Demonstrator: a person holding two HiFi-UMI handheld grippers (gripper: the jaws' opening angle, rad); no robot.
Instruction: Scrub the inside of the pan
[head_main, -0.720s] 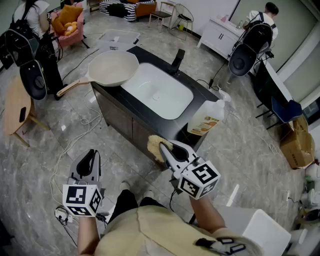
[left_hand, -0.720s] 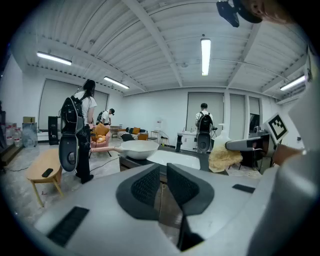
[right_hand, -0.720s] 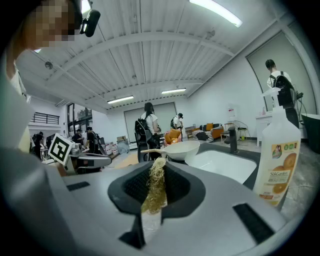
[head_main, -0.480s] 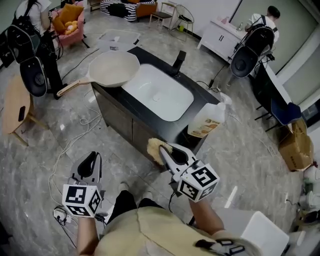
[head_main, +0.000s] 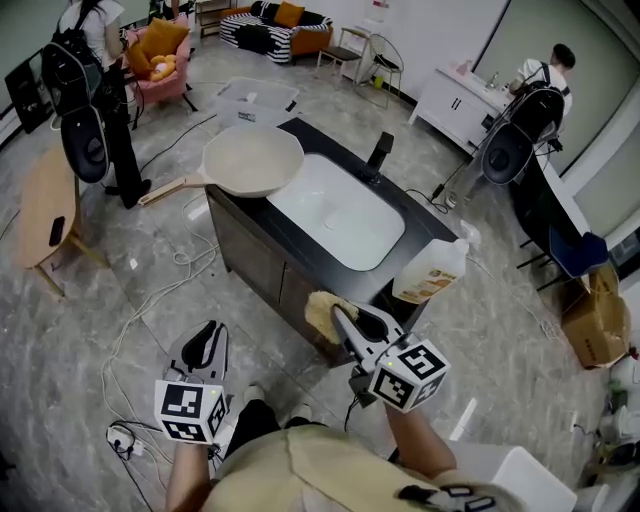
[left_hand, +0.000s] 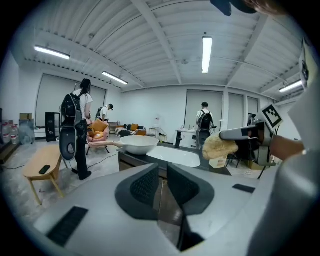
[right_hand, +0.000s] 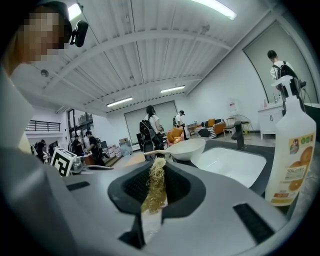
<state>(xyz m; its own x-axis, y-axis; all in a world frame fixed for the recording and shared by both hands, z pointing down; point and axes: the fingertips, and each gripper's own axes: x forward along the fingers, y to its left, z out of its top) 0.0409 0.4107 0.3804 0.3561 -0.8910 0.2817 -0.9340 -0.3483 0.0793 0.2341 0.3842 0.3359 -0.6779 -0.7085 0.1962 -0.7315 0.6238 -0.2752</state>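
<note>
Facing one black counter (head_main: 425, 228) with one white sink (head_main: 340, 215). One pan (head_main: 252, 160) sits on its far left end, handle overhanging. One detergent bottle (head_main: 432, 275) stands at the near right corner. Your right gripper (head_main: 345, 322) clamps one scrub pad (head_main: 322, 312). Your left gripper (head_main: 205, 345) is empty, jaws slightly apart.

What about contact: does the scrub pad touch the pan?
Apart. Head view: scrub pad in the right gripper at the counter's near edge, pan on its far corner.
</note>
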